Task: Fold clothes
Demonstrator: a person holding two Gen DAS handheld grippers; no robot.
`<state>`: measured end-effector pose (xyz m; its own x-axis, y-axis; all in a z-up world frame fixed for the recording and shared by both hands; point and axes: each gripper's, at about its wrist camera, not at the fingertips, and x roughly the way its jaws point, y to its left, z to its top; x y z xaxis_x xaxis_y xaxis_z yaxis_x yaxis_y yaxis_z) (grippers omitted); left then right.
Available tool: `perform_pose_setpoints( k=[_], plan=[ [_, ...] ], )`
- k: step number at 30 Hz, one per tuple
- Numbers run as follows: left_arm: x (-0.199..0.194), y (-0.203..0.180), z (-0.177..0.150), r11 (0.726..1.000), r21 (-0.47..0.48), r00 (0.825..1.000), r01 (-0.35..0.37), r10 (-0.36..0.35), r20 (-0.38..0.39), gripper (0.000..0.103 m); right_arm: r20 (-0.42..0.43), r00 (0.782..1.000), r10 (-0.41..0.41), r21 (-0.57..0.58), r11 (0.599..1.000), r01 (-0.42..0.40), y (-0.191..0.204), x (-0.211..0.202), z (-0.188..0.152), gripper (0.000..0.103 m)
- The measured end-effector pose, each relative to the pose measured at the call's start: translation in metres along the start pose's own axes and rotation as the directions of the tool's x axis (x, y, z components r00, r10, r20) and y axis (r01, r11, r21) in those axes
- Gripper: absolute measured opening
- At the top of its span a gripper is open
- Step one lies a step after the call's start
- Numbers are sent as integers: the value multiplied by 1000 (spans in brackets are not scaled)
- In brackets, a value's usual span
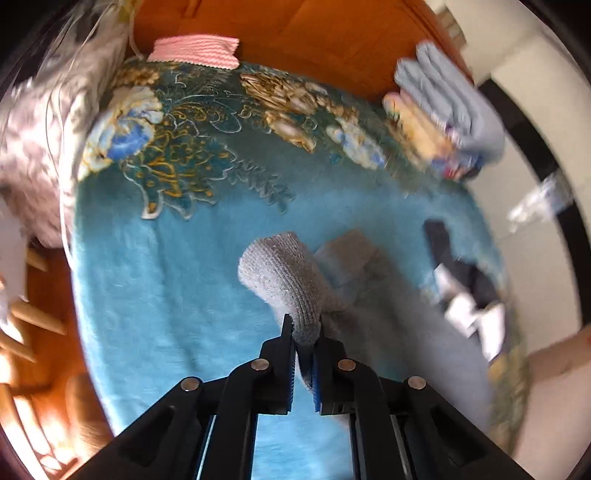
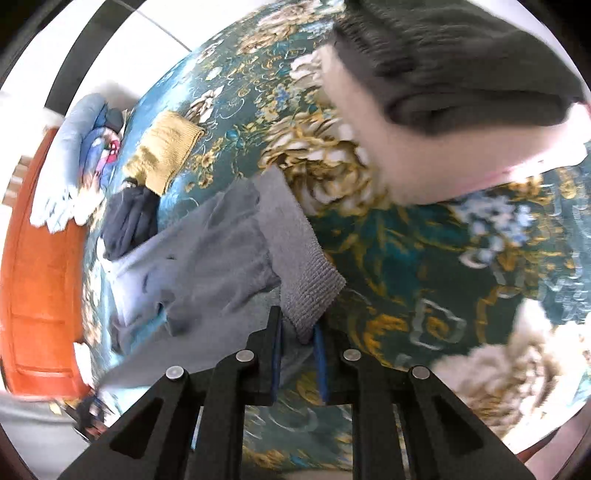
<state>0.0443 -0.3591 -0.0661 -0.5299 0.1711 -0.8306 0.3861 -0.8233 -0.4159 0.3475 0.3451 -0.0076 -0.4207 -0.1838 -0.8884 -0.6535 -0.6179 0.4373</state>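
Left gripper [image 1: 302, 328]: jaws nearly together, pinching a ribbed cuff of the grey garment [image 1: 284, 277]; cuff raised off the blanket [image 1: 166, 295], rest of the garment trailing down and right. Right gripper [image 2: 298, 325]: jaws narrowly apart, clamped on another ribbed cuff of the same garment [image 2: 229, 258], body of the cloth spread up and left across the blanket [image 2: 424, 251].

Seen in left view only: pink striped cloth [image 1: 195, 51] at the far blanket edge, against orange wood [image 1: 332, 33]; pale patterned bedding [image 1: 40, 122] at left. Folded light-blue stack [image 1: 450, 99] at upper right, blurred.

Seen in right view only: mustard knit [image 2: 166, 151] beyond the garment; dark sleeve [image 2: 461, 62] and forearm [image 2: 424, 155] crossing the upper right, covering part of the blanket. Dark navy item [image 2: 129, 221] lying just beside the garment. Light-blue stack [image 2: 74, 147] at the left edge.
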Motion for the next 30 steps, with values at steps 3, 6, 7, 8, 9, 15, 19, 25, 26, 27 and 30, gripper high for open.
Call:
perform_pose_setpoints(
  k=[3,6,7,8,9,15,19,25,26,27,30],
  plan=[
    [33,24,-13,994,-30,989,-101,97,-116,8,-75,997,-18,76,997,24,-31,31,-21,16],
    [38,40,-18,991,-55,985,-120,111,-134,8,-150,988,-25,142,989,46,-57,71,-39,16],
    [37,42,-17,992,-54,985,-116,108,-136,8,-158,987,-20,153,987,44,-59,73,-40,16],
    [37,42,-16,992,-55,985,-112,104,-136,8,-160,987,-17,157,987,42,-60,74,-39,16],
    [37,40,-14,993,-56,986,-108,99,-134,8,-153,988,-18,149,988,41,-59,72,-37,16],
    [39,28,-9,993,-8,980,-121,118,-161,11,-151,988,-33,110,993,50,-48,66,-28,24],
    [33,40,-10,991,-45,977,-125,115,-180,20,-99,988,-120,91,988,129,-44,48,-15,31],
    [10,35,5,984,-68,983,-162,155,-101,43,27,993,-112,-104,988,114,5,21,21,34],
    [4,31,9,983,-67,983,-168,163,-81,52,38,995,-92,-135,986,96,20,25,27,37],
    [-1,26,14,983,-64,984,-172,168,-64,53,41,997,-72,-167,983,78,35,30,32,39],
    [-13,10,24,989,-52,990,-139,137,-40,53,25,999,-30,-278,960,36,79,55,43,39]
  ],
)
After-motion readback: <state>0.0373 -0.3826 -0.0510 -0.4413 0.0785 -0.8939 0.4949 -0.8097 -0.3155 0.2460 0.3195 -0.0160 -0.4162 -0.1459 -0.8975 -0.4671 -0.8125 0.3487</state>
